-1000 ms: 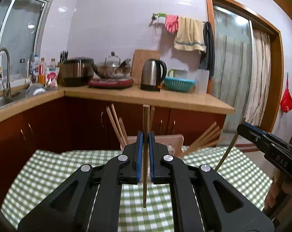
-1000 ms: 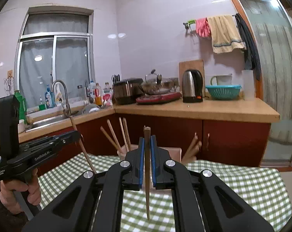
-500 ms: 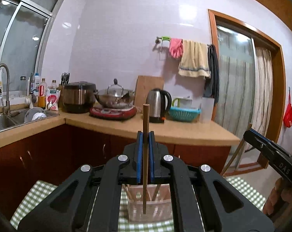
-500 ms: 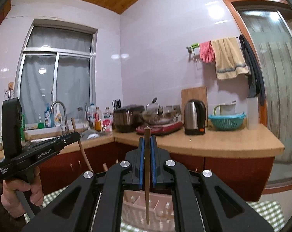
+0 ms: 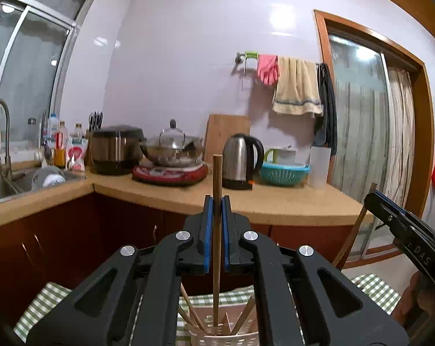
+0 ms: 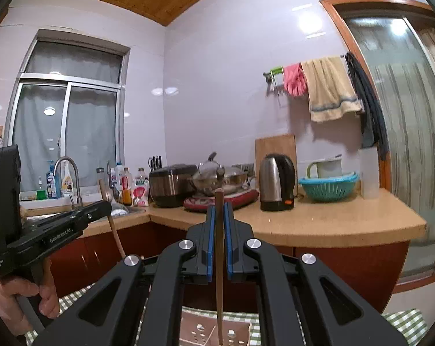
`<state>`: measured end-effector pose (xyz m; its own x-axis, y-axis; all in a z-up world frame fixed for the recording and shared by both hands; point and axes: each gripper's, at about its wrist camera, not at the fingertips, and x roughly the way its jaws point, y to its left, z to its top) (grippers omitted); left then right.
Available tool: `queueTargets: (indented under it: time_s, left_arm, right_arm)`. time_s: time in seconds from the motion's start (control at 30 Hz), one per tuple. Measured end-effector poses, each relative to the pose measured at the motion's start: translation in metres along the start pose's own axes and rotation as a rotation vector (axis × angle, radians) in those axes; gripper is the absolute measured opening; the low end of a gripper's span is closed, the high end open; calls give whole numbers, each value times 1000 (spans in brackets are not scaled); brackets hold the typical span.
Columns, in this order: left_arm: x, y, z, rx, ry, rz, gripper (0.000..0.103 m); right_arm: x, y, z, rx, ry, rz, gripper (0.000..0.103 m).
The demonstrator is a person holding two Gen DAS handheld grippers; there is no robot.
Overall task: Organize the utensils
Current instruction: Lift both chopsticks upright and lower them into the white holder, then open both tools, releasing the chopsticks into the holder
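Wooden chopstick (image 5: 217, 230) stands upright, pinched between the blue pads of the left gripper (image 5: 217, 201), its lower tip inside the white perforated utensil holder (image 5: 231, 338) among other sticks. Directly above the same holder (image 6: 216, 330), the right gripper (image 6: 219, 210) clamps a second chopstick (image 6: 219, 259), tip lowered toward a compartment.

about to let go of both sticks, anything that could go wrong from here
The left gripper holds its chopstick upright with the tip just inside the holder, among leaning chopsticks; it might jam against them or tip the holder. The right gripper holds its chopstick over the holder's perforated wall; whether the tip is inside is hard to tell, so it may miss. The grippers are close and could bump.
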<state>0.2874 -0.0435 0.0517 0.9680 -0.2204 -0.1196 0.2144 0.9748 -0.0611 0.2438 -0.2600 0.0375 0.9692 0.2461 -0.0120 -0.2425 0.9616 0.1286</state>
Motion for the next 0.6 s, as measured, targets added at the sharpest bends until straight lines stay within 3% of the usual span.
queueTargets:
  time_s: [0.2,0.6]
  left_arm:
    - [21,5,-35,-11,56,20,7]
    - [34,9,-70,-11,133,23,7]
  right_arm:
    - [15,-3,-29,-9,53,-21,7]
    - [28,3,-53,-28,153,-15,7]
